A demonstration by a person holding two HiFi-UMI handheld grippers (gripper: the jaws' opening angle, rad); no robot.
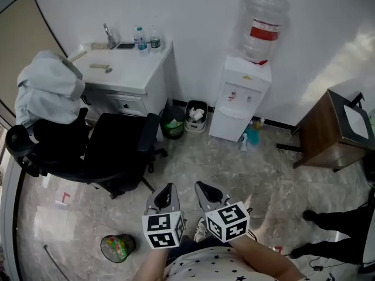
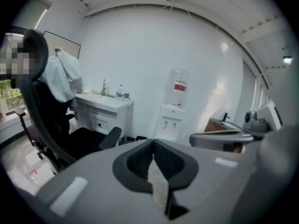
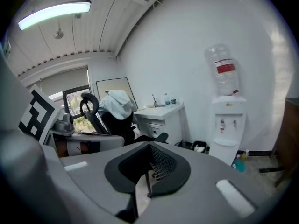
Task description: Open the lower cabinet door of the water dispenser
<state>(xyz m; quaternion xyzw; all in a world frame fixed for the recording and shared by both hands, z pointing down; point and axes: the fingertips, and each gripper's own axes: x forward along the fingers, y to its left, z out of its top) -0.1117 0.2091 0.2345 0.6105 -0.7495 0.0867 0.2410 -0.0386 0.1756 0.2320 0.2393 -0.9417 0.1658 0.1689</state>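
Note:
The white water dispenser (image 1: 241,95) stands against the far wall with a clear bottle (image 1: 263,23) on top. Its lower cabinet door (image 1: 225,126) looks closed. The dispenser also shows in the left gripper view (image 2: 170,120) and in the right gripper view (image 3: 226,125), far ahead of both. My left gripper (image 1: 170,187) and right gripper (image 1: 203,185) are side by side near my body, well short of the dispenser and pointing toward it. The left gripper (image 2: 153,143) is shut with nothing in it, and so is the right gripper (image 3: 149,146).
A black office chair (image 1: 111,151) with a pale jacket (image 1: 47,89) over its back stands left of my path. A white sink cabinet (image 1: 132,69), two bins (image 1: 173,122) and a blue bottle (image 1: 252,136) flank the dispenser. A wooden cabinet (image 1: 325,133) and a person's legs (image 1: 340,233) are at right.

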